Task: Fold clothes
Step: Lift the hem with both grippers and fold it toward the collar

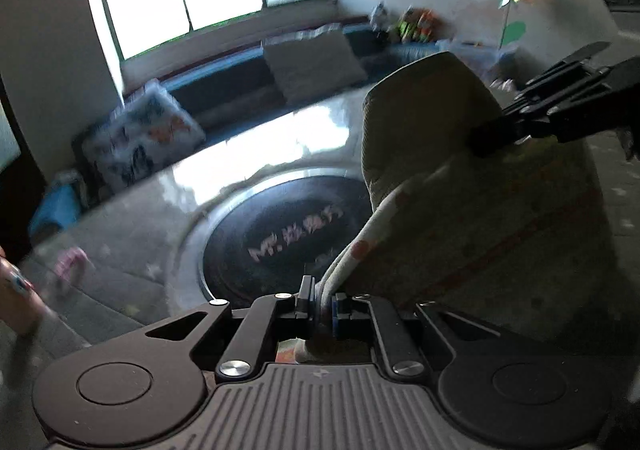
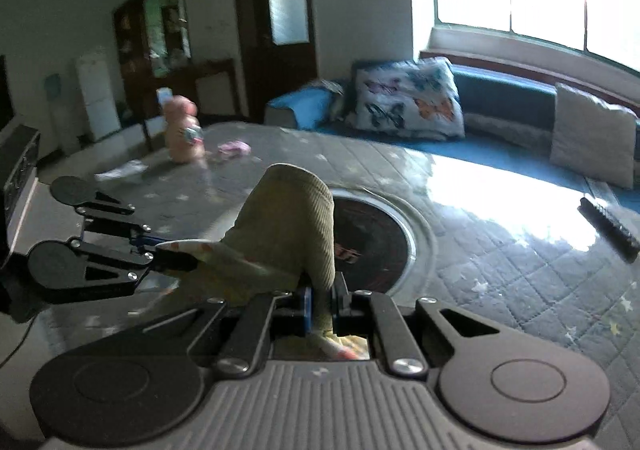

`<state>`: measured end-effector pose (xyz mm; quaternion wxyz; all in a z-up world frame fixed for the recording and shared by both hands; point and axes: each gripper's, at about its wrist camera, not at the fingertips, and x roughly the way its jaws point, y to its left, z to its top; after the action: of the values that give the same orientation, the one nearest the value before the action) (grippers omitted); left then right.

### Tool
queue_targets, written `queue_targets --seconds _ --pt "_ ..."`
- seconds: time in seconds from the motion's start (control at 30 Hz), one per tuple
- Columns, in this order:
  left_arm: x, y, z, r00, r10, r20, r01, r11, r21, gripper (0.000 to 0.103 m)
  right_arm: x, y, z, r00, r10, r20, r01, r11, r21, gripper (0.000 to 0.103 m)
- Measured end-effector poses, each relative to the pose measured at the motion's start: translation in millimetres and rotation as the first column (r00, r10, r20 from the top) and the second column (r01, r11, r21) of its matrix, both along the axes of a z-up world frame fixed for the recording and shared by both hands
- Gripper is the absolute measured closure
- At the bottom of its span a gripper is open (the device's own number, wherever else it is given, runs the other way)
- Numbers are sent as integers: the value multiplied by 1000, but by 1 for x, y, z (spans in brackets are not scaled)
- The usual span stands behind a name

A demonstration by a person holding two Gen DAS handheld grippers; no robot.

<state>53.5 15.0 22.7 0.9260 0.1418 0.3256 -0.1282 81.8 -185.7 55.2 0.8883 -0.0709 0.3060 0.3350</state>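
An olive corduroy garment (image 1: pixel 432 122) with a pale, red-dotted lining hangs stretched between both grippers above the table. My left gripper (image 1: pixel 322 304) is shut on its dotted hem at the bottom of the left wrist view. The right gripper (image 1: pixel 494 136) comes in from the right and pinches the cloth's other side. In the right wrist view the garment (image 2: pixel 288 218) rises in a hump in front of the right gripper (image 2: pixel 322 304), which is shut on its edge. The left gripper (image 2: pixel 168 250) grips the dotted hem at the left. The blur hides finer folds.
Beneath lies a quilted grey table (image 2: pixel 500 258) under glossy glass, with a round black inset plate (image 1: pixel 280 242) in its middle. A pink toy (image 2: pixel 182 130) and a small pink item (image 2: pixel 234 148) sit at its far side, a dark bar (image 2: pixel 608 228) at the right. A blue bench with a butterfly pillow (image 2: pixel 408 102) runs behind.
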Motion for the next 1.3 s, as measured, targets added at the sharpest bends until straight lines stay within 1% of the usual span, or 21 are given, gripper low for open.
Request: queue_targets --seconds 0.1,0.13,0.17,0.2,0.23,0.27,0.33,0.4,0.47,0.53,0.63,0.73,0.83,0.87,0.9,0.97,1.03,1.13,1.2,1.3 --pt "25 4 -21 998 41 -57 -42 999 -21 94 26 4 -32 995 -63 -75 63 998 -5 93" --pt "31 6 -27 996 54 -72 -56 998 -27 91 32 3 -43 992 -88 -94 88 996 -4 85" --pt "35 8 -30 994 67 -82 -70 997 -31 91 34 2 -52 989 -109 -101 110 994 -2 82" --pt "37 9 -31 994 76 -82 -79 996 -31 90 36 0 -60 986 -129 -105 130 992 -1 82" --pt "38 10 -32 993 86 -82 -88 996 -32 85 36 -2 -65 984 -144 -103 145 989 -2 81" --pt "40 12 -33 992 95 -82 -98 995 -32 82 34 -5 -67 983 -161 -88 162 987 -2 81" --pt "42 17 -31 990 116 -77 -119 993 -28 76 30 -13 -69 979 -199 -55 199 980 6 78" --pt "43 23 -31 987 144 -74 -146 989 -30 76 20 -24 -63 973 -230 -34 231 972 37 77" --pt "45 30 -31 982 174 -73 -177 984 -36 76 8 -32 -59 971 -236 -27 238 969 73 77" --pt "45 35 -33 977 195 -82 -199 979 -44 76 -1 -38 -63 971 -238 -34 240 967 89 77" --pt "43 36 -35 975 210 -71 -212 977 -21 77 -7 -47 -78 963 -257 -77 263 961 80 77" --pt "41 37 -36 972 225 -61 -226 974 -2 77 -5 -63 -91 941 -320 -110 328 943 58 78" --pt "39 40 -29 971 233 -56 -235 972 -24 78 -1 -77 -91 918 -376 -127 386 920 64 78" --pt "38 38 -24 973 227 -48 -229 973 -35 78 -1 -80 -89 915 -384 -125 394 916 70 78" --pt "37 36 -20 975 219 -41 -221 974 -48 78 -1 -81 -87 916 -383 -119 393 917 76 78" --pt "37 28 -14 982 186 -39 -188 979 -75 78 -1 -72 -78 930 -352 -103 362 927 95 78" --pt "40 17 -10 988 149 -40 -152 984 -94 78 0 -59 -73 946 -307 -102 318 940 123 78" --pt "49 0 -12 992 110 -58 -116 987 -116 77 9 -37 -73 961 -252 -115 267 953 143 78" --pt "57 -9 -15 992 98 -74 -106 987 -122 77 18 -28 -76 963 -237 -126 254 958 136 78" --pt "69 -15 -22 988 105 -110 -119 985 -128 77 33 -18 -85 959 -237 -153 256 960 113 79"
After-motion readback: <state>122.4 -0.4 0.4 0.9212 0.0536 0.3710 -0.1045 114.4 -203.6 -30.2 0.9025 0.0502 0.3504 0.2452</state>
